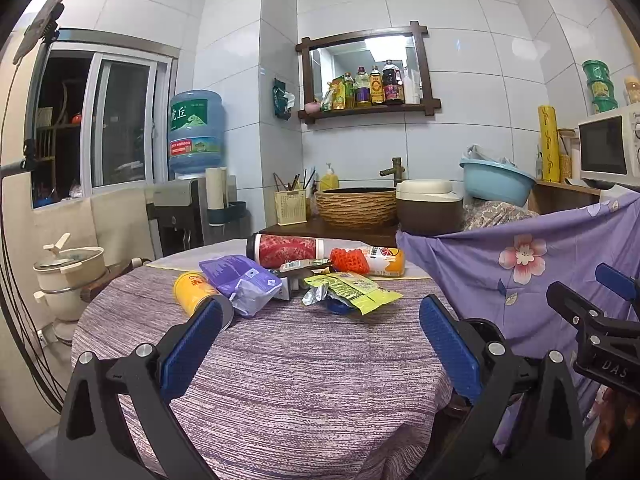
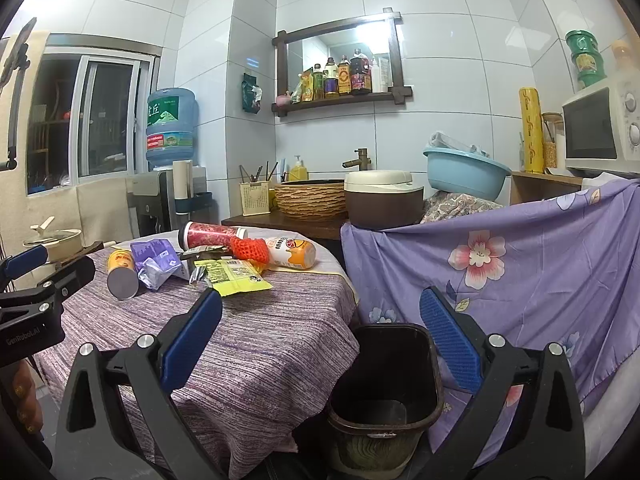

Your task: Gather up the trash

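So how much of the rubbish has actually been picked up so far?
None, by the look of it. The dark brown plastic bin beside the table looks empty. Both the left gripper and right gripper are open, holding nothing. Still on the purple striped tablecloth: the yellow can, the purple crumpled bag, the yellow-green wrapper, the red patterned tumbler and the orange juice bottle.

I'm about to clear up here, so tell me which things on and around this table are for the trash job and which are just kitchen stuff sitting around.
For the job:
yellow can
purple packet
yellow-green wrapper
orange drink bottle
red tube
dark bin, empty beside the table

Just lying about:
rice cooker
blue basin
microwave
water jug
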